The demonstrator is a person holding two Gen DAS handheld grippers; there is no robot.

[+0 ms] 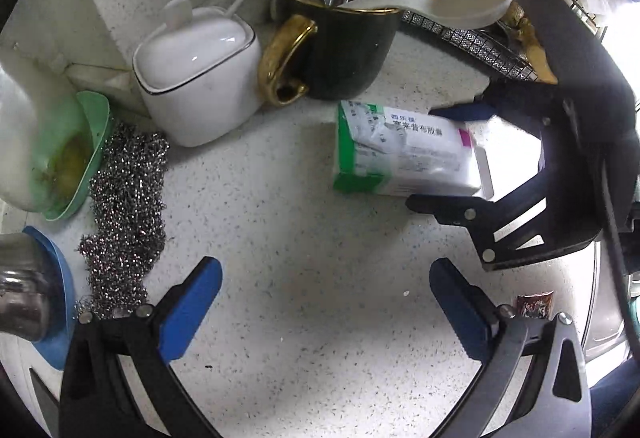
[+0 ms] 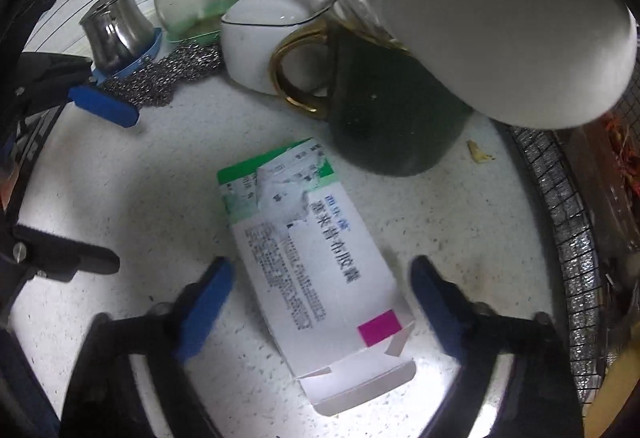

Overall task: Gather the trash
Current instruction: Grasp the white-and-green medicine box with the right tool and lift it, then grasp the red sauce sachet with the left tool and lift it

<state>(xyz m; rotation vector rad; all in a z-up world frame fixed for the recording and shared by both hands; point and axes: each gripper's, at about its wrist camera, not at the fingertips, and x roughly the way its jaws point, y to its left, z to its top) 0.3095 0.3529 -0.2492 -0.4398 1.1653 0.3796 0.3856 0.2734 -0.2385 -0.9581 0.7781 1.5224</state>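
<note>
Currently lying on the speckled bench (image 2: 120,178), largest first: dark mug (image 2: 392,110) holding utensils, white lidded pot (image 1: 196,74), steel scourer (image 1: 128,198), and a flattened medicine box (image 2: 320,270) just in front of the mug. Right tongs (image 2: 322,302) are straddling the box, spread, pads not touching. Left tongs (image 1: 326,302) are hanging spread over bare bench. Box is looking light, thin, crushable card; best pinching across its long edges.

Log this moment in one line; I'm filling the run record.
right gripper: open, straddling medicine box | left gripper: open, empty | box: flat on counter
</note>
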